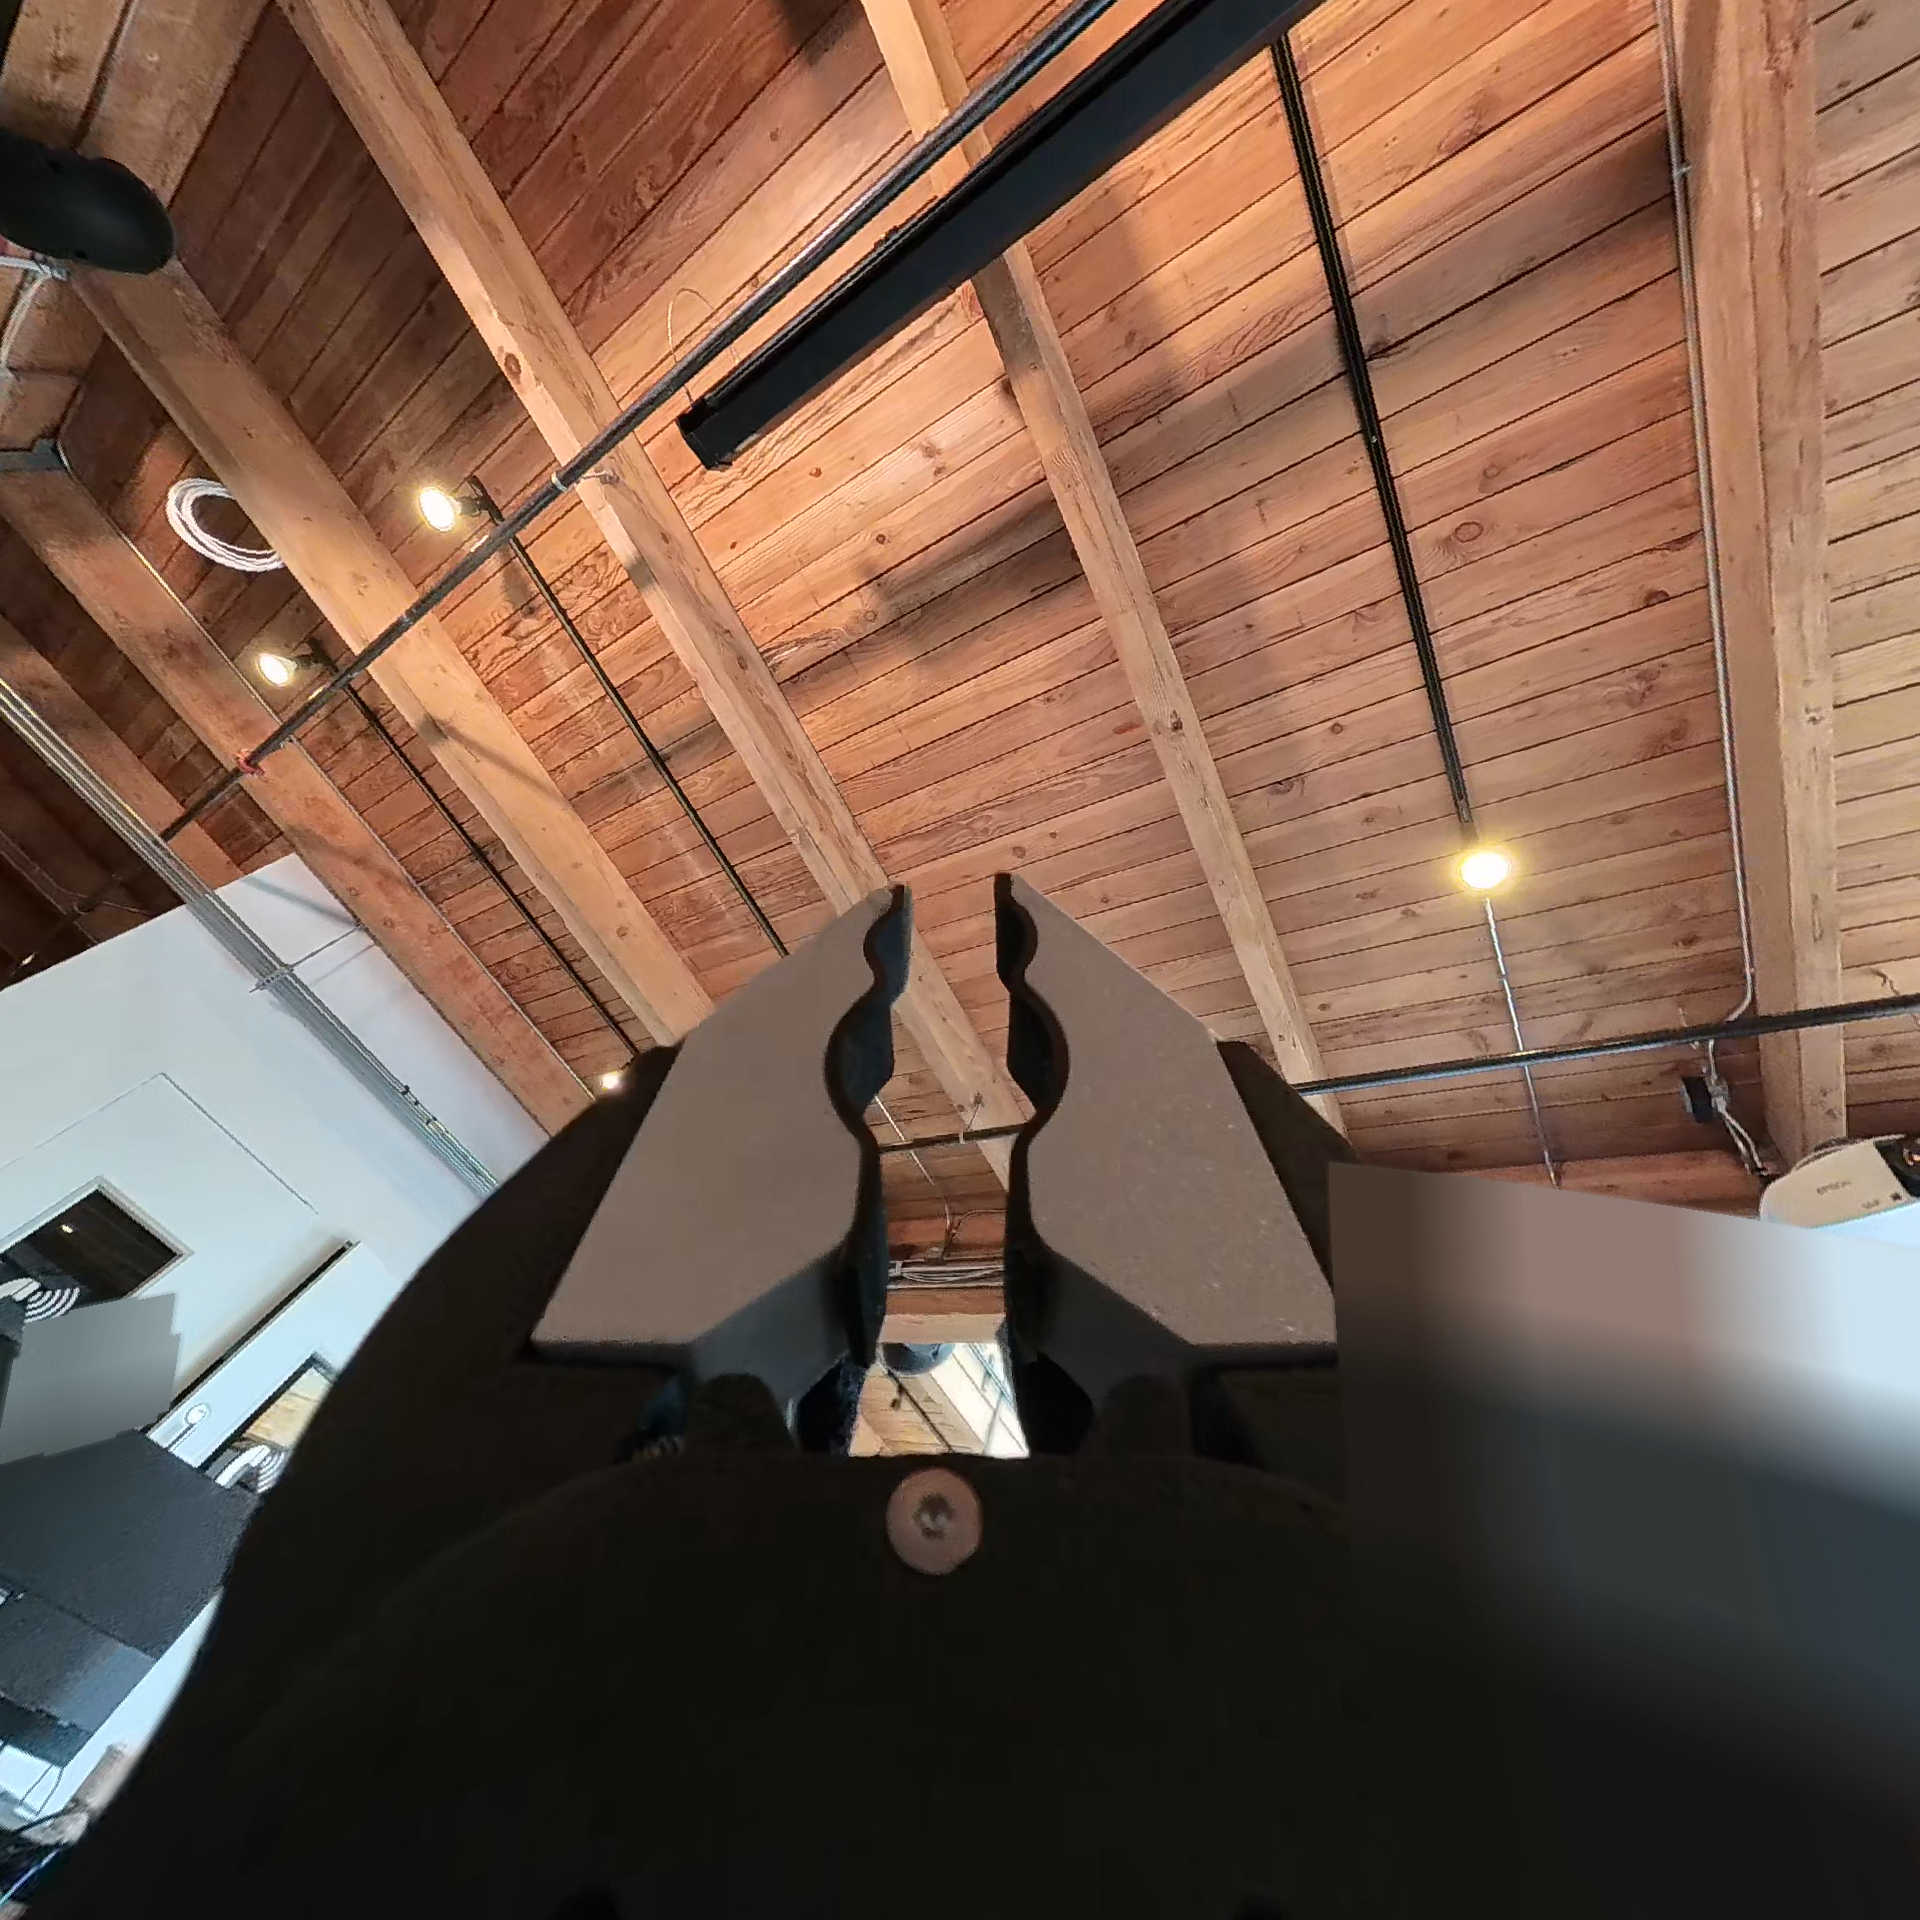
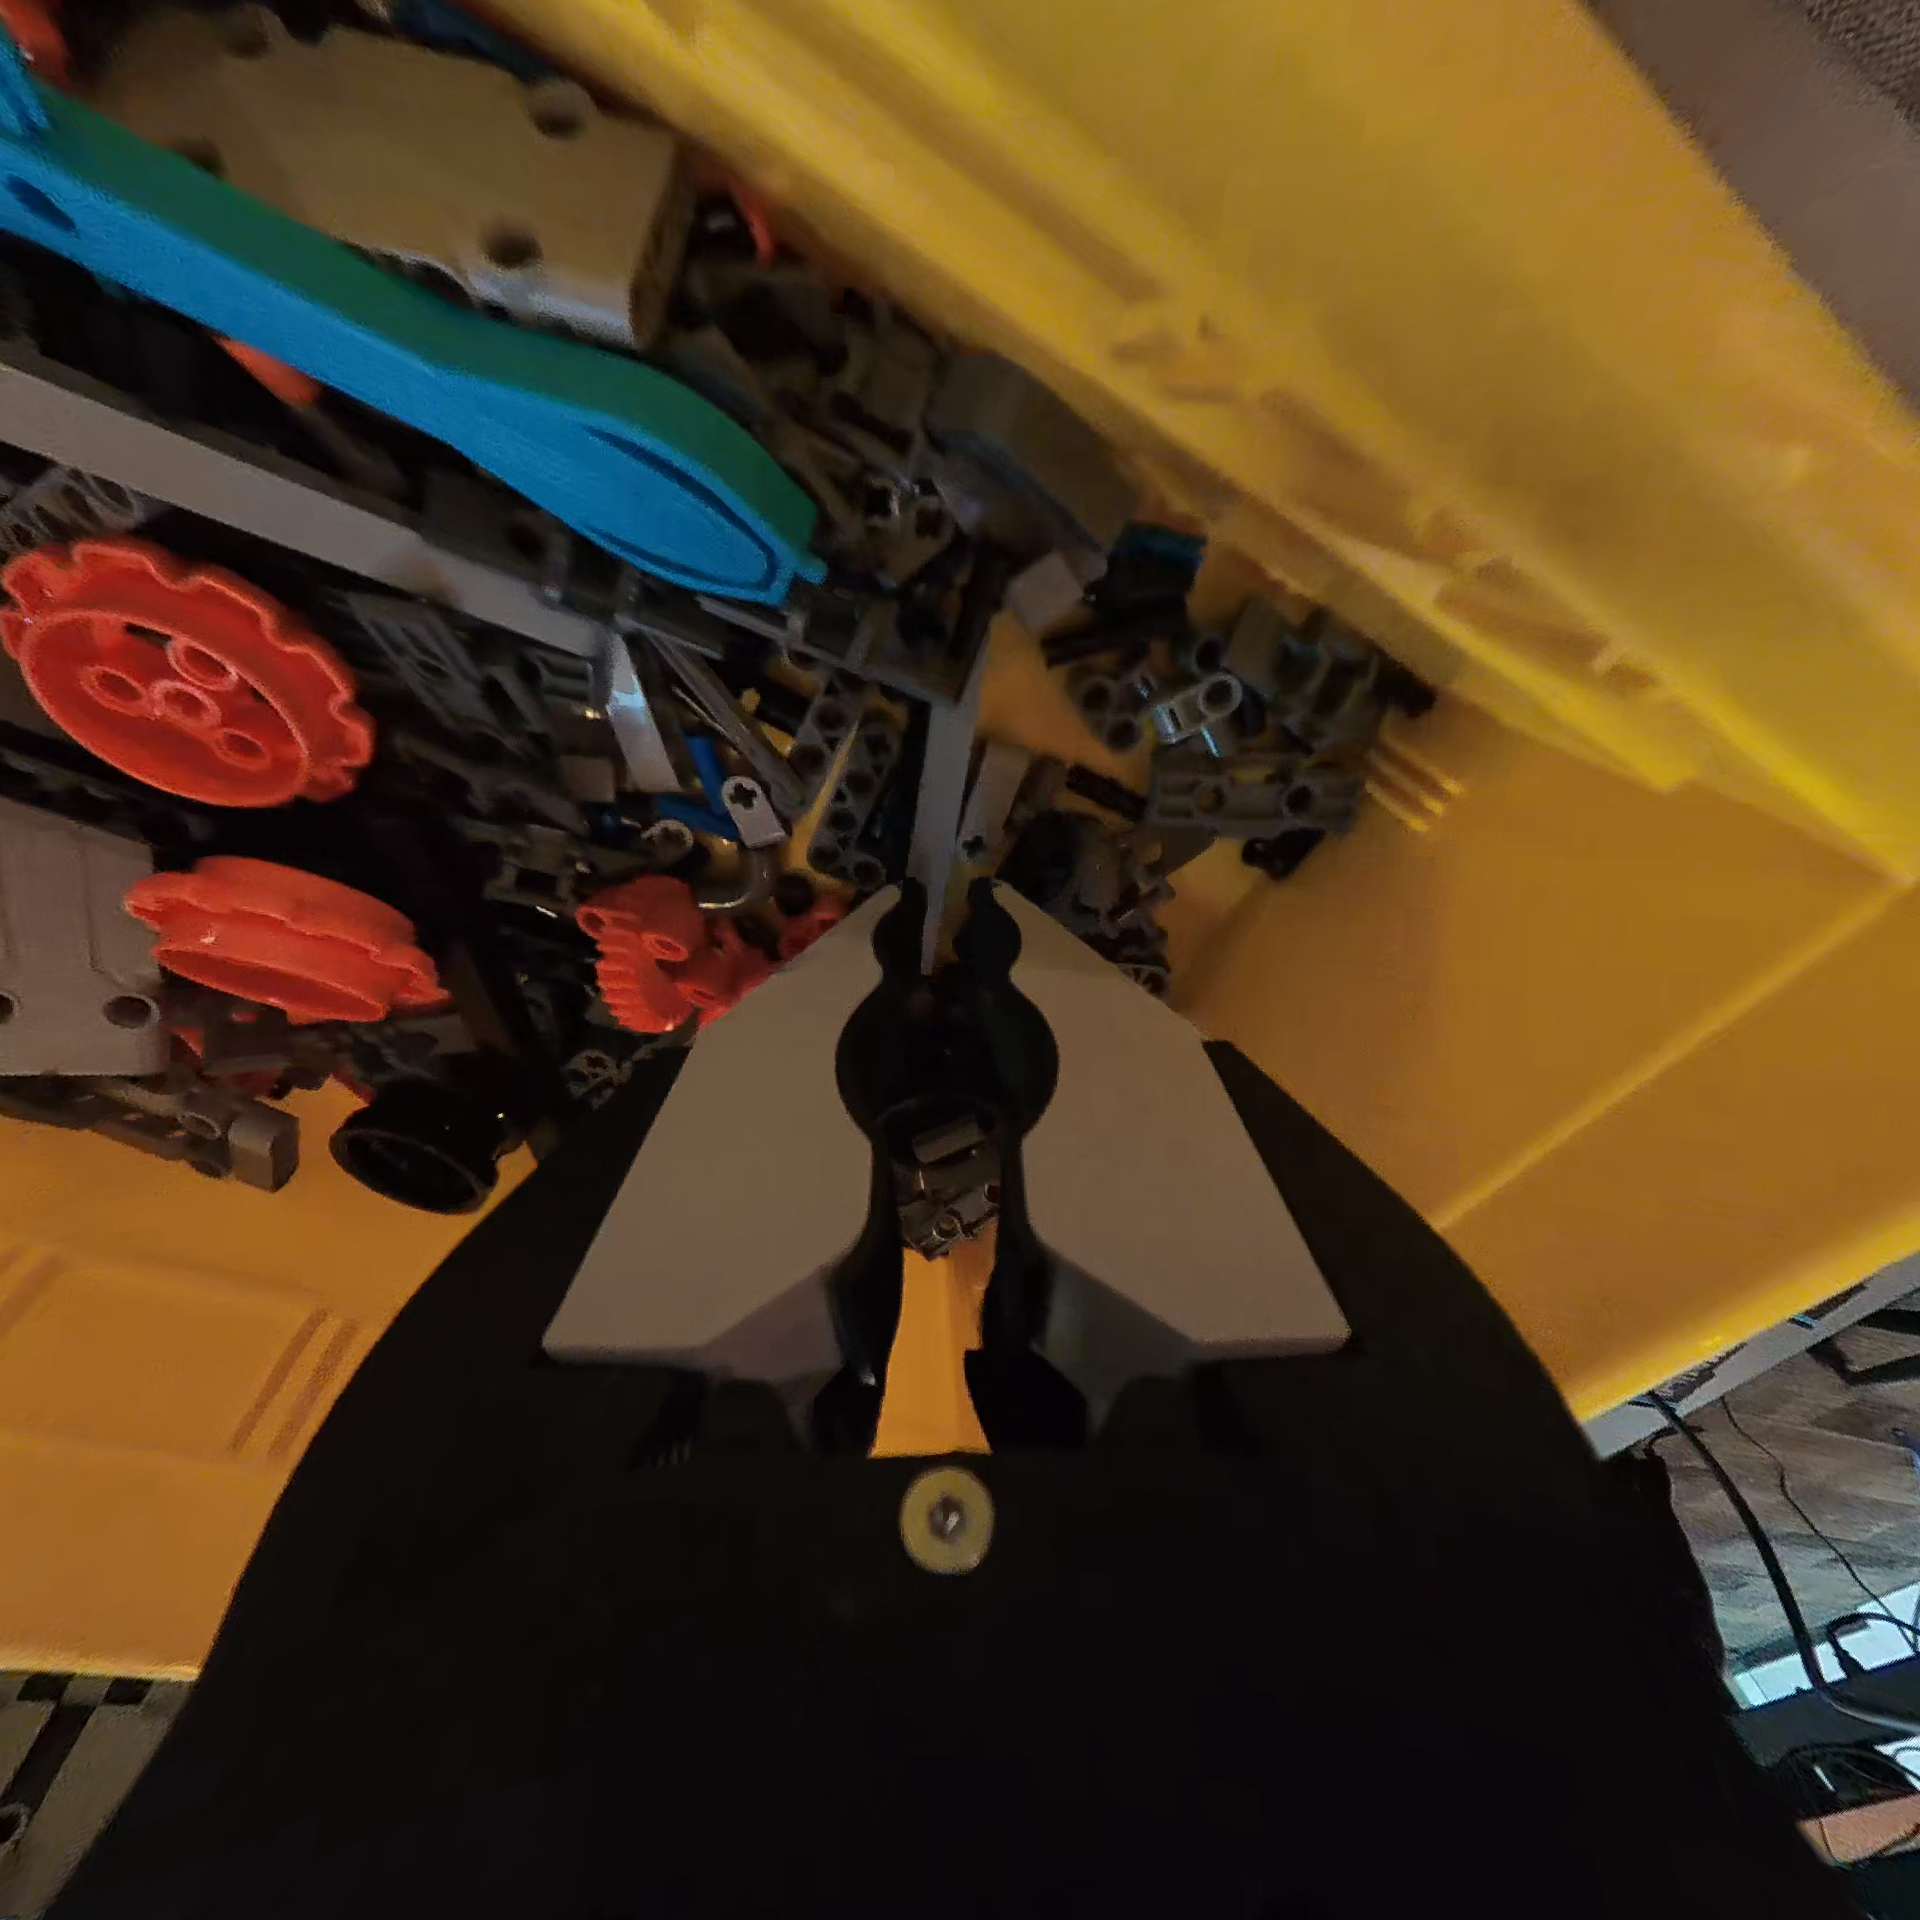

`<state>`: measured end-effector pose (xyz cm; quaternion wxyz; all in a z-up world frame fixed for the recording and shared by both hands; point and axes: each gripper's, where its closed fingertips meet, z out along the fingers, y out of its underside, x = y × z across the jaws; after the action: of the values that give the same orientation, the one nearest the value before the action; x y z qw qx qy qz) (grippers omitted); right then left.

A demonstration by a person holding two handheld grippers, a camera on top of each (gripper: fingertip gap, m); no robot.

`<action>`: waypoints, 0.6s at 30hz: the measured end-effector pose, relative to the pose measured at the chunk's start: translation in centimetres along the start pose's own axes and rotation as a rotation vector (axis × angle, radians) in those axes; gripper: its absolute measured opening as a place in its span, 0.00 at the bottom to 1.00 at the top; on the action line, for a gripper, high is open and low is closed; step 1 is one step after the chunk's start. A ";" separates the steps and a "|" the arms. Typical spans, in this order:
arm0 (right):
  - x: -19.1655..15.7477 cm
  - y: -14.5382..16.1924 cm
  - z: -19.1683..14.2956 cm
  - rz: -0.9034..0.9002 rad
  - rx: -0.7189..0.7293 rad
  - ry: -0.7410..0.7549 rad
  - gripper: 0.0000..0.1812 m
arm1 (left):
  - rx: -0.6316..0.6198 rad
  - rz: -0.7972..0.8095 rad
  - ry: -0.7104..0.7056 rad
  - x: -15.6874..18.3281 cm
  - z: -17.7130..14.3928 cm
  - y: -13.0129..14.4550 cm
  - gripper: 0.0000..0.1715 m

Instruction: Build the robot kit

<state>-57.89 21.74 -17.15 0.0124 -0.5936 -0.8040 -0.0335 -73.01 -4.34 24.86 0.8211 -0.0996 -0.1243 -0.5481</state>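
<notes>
My right gripper (image 2: 943, 902) reaches into a yellow plastic bin (image 2: 1351, 312) full of building-toy parts. Its jaws are nearly together, closed on a small dark grey toy piece (image 2: 945, 1169) that sits between the pads. A thin light grey beam (image 2: 943, 769) runs up from between the fingertips into the pile. Red gears (image 2: 182, 691) and a blue-and-green flat part (image 2: 499, 405) lie to the left. My left gripper (image 1: 951, 909) points up at a wooden ceiling (image 1: 1039, 520). Its jaws stand a little apart with nothing between them.
The bin's yellow walls (image 2: 1507, 987) close in on the right and at the far side, and its bare floor (image 2: 208, 1351) shows at lower left. Cables lie on the floor (image 2: 1787, 1558) outside. Ceiling beams, black light tracks (image 1: 1371, 447) and a projector (image 1: 1849, 1179) are above. Across from one pair of fingers to the other is roughly 50 centimetres.
</notes>
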 end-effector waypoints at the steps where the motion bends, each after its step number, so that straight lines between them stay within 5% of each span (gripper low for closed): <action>1: 0.1 0.2 0.1 0.002 -0.001 0.000 0.03 | 0.001 0.003 -0.001 0.0 0.0 0.0 0.08; 18: 2.4 -1.8 -1.0 -0.016 0.111 0.114 0.06 | 0.006 0.006 0.000 0.2 -0.1 -0.1 0.08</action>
<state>-60.36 23.44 -16.08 0.0910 -0.5827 -0.8072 -0.0228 -73.06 -4.57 24.86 0.8231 -0.0973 -0.1256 -0.5452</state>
